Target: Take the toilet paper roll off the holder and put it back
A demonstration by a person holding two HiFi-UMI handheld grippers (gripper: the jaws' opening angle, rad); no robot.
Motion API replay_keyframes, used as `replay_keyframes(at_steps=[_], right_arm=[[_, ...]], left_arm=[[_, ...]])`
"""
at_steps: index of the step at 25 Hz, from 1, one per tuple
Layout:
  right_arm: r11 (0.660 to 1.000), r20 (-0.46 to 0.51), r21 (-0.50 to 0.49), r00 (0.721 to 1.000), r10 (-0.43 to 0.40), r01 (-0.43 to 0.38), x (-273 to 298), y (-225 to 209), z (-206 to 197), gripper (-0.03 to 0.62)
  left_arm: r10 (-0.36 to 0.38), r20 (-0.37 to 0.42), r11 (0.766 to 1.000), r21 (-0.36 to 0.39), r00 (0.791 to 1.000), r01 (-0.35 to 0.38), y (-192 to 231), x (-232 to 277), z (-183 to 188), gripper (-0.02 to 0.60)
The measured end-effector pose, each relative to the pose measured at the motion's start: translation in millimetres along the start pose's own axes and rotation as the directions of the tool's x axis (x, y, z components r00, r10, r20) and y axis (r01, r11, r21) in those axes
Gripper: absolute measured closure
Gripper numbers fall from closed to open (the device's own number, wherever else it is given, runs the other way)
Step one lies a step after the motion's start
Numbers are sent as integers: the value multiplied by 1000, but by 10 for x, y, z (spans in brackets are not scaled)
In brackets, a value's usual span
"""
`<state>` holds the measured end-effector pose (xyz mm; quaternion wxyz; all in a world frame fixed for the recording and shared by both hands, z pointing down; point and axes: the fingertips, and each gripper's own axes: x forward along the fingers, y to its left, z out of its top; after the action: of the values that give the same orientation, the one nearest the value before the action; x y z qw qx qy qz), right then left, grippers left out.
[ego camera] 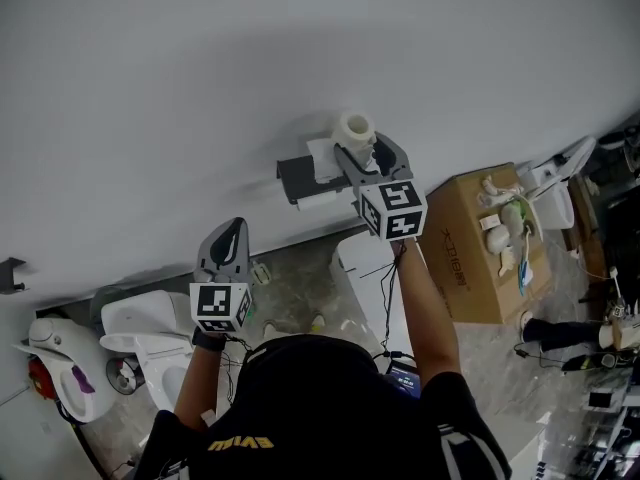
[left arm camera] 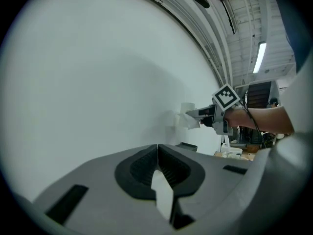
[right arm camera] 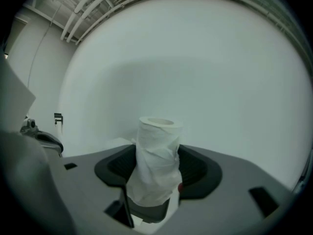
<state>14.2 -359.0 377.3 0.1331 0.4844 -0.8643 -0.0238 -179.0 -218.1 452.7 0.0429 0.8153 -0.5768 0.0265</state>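
Note:
My right gripper (ego camera: 360,148) is shut on a white toilet paper roll (ego camera: 355,127), held up against the white wall just above and to the right of the dark wall holder (ego camera: 298,178). A loose white sheet hangs at the holder. In the right gripper view the roll (right arm camera: 156,155) stands upright between the pads, its wrap crumpled, with my right gripper (right arm camera: 157,168) closed around its lower half. My left gripper (ego camera: 228,233) hangs lower left of the holder, jaws together and holding nothing. The left gripper view shows my left gripper (left arm camera: 157,153) shut, with the roll (left arm camera: 187,115) and holder (left arm camera: 189,146) farther off.
Below the wall stand a white toilet (ego camera: 150,333), a white fixture with red and purple parts (ego camera: 55,363), a white cabinet (ego camera: 365,263) and a cardboard box (ego camera: 470,253) with small items on top. A small black bracket (ego camera: 10,273) is on the wall at far left.

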Motion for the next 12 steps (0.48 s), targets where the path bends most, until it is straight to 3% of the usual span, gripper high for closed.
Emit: replay_keyframes(at_steps=[6, 12], right_arm=[[998, 73, 44, 996, -47, 44, -346, -284, 387, 333], [990, 68, 89, 990, -120, 113, -629, -457, 239, 333]], left_arm=[[-34, 3, 999, 41, 999, 34, -83, 82, 76, 569], [-46, -11, 998, 48, 999, 47, -60, 161, 16, 569]])
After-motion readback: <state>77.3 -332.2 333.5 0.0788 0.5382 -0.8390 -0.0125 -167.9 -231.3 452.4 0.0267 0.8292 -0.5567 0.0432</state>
